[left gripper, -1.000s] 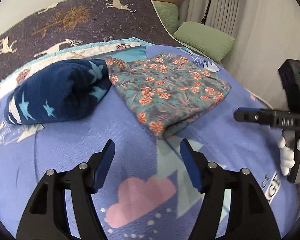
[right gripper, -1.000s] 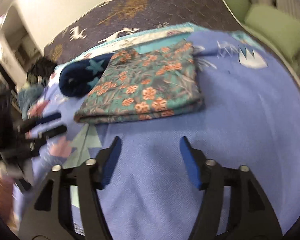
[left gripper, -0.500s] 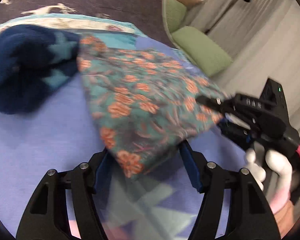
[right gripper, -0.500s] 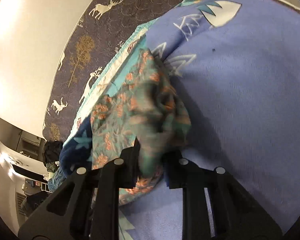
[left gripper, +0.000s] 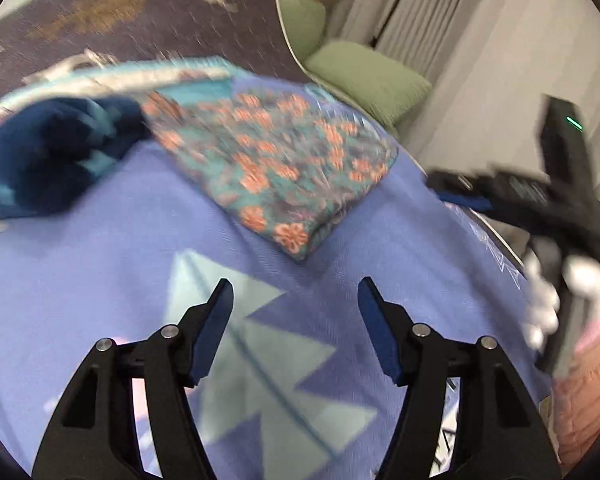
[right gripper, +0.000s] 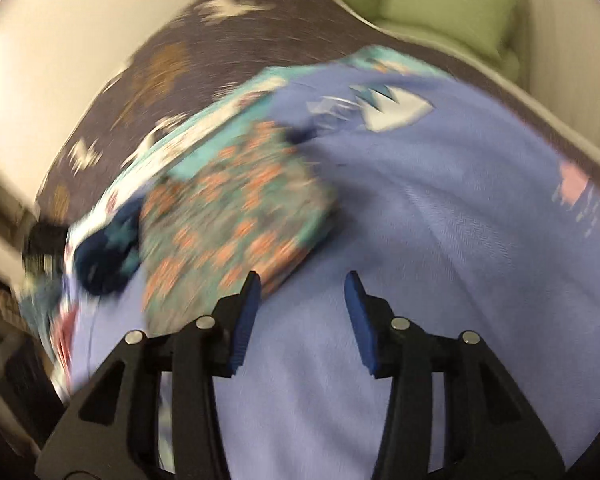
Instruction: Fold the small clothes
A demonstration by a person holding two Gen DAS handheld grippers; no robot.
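The floral garment (left gripper: 276, 168) is teal with orange flowers. It lies folded flat in a thick rectangle on the blue blanket (left gripper: 100, 248), one corner touching the rolled navy star-patterned cloth (left gripper: 48, 156).

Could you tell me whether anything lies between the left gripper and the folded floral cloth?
Nothing visible does. The left gripper is open over bare blue blanket, and the floral cloth lies straight ahead of it. The navy starred bundle sits off to the cloth's left, out of the path.
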